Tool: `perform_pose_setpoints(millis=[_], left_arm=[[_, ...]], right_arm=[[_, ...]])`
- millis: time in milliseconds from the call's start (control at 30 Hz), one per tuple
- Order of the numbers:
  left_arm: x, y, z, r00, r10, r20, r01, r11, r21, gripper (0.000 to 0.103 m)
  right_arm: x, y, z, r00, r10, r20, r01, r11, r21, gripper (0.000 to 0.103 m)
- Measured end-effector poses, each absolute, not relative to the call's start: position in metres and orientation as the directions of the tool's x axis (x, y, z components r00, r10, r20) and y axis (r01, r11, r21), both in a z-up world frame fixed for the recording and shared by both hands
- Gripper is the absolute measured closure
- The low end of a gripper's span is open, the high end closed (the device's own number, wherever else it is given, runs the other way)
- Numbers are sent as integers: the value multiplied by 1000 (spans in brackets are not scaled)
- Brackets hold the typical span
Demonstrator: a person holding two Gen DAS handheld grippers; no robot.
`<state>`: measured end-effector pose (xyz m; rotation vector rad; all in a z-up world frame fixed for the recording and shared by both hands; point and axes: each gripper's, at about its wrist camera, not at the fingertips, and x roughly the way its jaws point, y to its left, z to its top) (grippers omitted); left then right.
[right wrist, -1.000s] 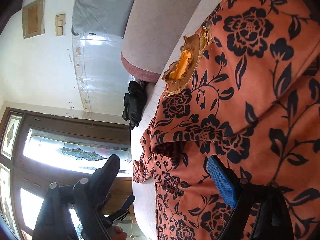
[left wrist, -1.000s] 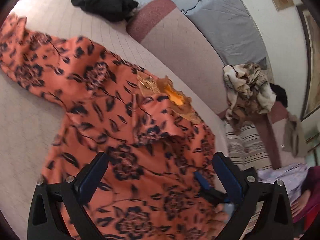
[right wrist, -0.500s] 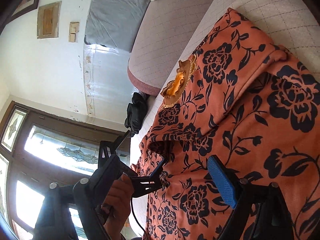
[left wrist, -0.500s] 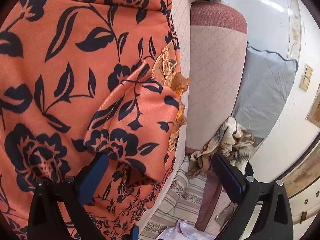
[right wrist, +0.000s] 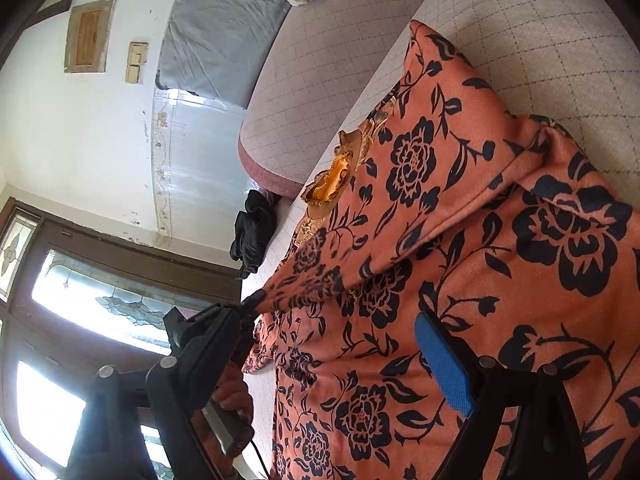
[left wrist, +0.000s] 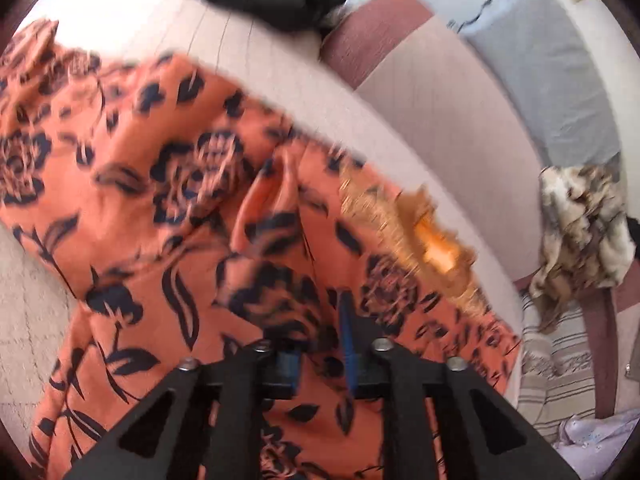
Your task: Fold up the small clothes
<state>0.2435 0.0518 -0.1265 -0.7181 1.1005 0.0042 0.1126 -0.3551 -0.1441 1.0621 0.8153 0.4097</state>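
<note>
- My left gripper [left wrist: 320,336] has its jaws pinched tight on a bit of the orange dress [left wrist: 168,208]. In the right wrist view I see that pinched corner pulled up into a point, away from the rest of the cloth.
- I think the folding has only just begun. One flap is turned over on top, but most of the dress is spread out and wrinkly. There are more folds to make, and then it needs a good flattening.
- The dress lies on the sofa seat [right wrist: 552,40], close to the back cushion [left wrist: 452,120]. It is orange with dark blue flowers and leaves, and it has a gold frilly collar [right wrist: 336,176]. It looks soft and floppy.
- My right gripper [right wrist: 320,344] has its jaws wide open, holding nothing. One blue pad is over the dress; the other is off the edge.
- A black cloth [right wrist: 252,236] sits further along the sofa, well apart from the dress.
</note>
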Motion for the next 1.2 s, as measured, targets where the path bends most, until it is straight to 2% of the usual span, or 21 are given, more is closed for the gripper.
perform_pose_setpoints(millis=[67, 233, 300, 333, 400, 533, 567, 600, 633, 667, 733, 800, 867, 900, 967, 1033, 1067, 1100, 1133, 1167, 1200], left_arm=[[237, 54, -126, 525, -333, -783, -315, 779, -542, 70], [235, 60, -112, 542, -279, -792, -301, 816, -494, 67], [225, 65, -116, 547, -257, -797, -292, 833, -469, 59], [226, 67, -119, 534, -259, -805, -290, 838, -462, 59], [225, 69, -122, 538, -269, -799, -272, 842, -467, 59], [227, 62, -122, 538, -251, -804, -250, 864, -437, 58], [227, 61, -122, 539, -250, -805, -244, 868, -433, 58], [228, 60, -122, 539, -248, -805, -236, 873, -427, 58], [229, 58, -122, 541, -246, -805, -226, 879, -421, 58], [229, 56, -122, 541, -245, -804, -216, 884, -415, 58], [228, 55, -122, 546, -242, -802, -202, 891, -406, 58], [228, 53, -123, 548, -227, -805, -192, 902, -386, 58], [226, 49, -121, 551, -207, -808, -181, 916, -358, 58], [226, 48, -121, 553, -204, -808, -171, 921, -350, 58], [226, 48, -123, 560, -201, -804, -162, 925, -344, 58], [225, 46, -123, 567, -191, -801, -156, 930, -333, 58], [225, 45, -123, 569, -188, -800, -154, 932, -328, 58], [225, 45, -123, 570, -186, -801, -151, 934, -325, 57], [225, 45, -123, 569, -187, -801, -149, 934, -324, 57], [225, 45, -123, 568, -192, -800, -146, 933, -328, 57], [225, 47, -123, 566, -201, -800, -145, 930, -336, 57]], right_arm=[[117, -361, -137, 660, 640, -393, 78, 462, 883, 12], [142, -381, -116, 692, 585, -423, 71, 529, 846, 12], [149, -398, -116, 712, 548, -438, 112, 527, 842, 12], [149, -407, -115, 728, 516, -451, 138, 534, 834, 12], [157, -424, -111, 730, 422, -537, 202, 617, 760, 12], [202, -436, -126, 623, 377, -686, 234, 747, 623, 15], [211, -437, -131, 606, 396, -690, 218, 751, 623, 26], [221, -435, -136, 583, 409, -702, 199, 765, 612, 46], [230, -432, -140, 554, 411, -724, 191, 783, 592, 57], [237, -431, -144, 540, 409, -735, 188, 793, 579, 83], [242, -433, -138, 562, 349, -750, 187, 829, 526, 89], [241, -437, -124, 618, 246, -747, 217, 859, 463, 89], [250, -435, -131, 562, 124, -818, 249, 917, 311, 89], [254, -435, -138, 522, 121, -844, 259, 921, 292, 86], [241, -445, -129, 598, 207, -775, 257, 866, 429, 86], [223, -447, -111, 673, 278, -685, 230, 802, 552, 80], [215, -444, -103, 699, 337, -631, 195, 759, 621, 71], [209, -439, -99, 709, 409, -575, 150, 709, 689, 44], [208, -427, -102, 686, 492, -537, 107, 662, 742, 27], [208, -414, -109, 632, 576, -519, 75, 621, 780, 23], [207, -402, -118, 580, 605, -546, 70, 630, 773, 24]])
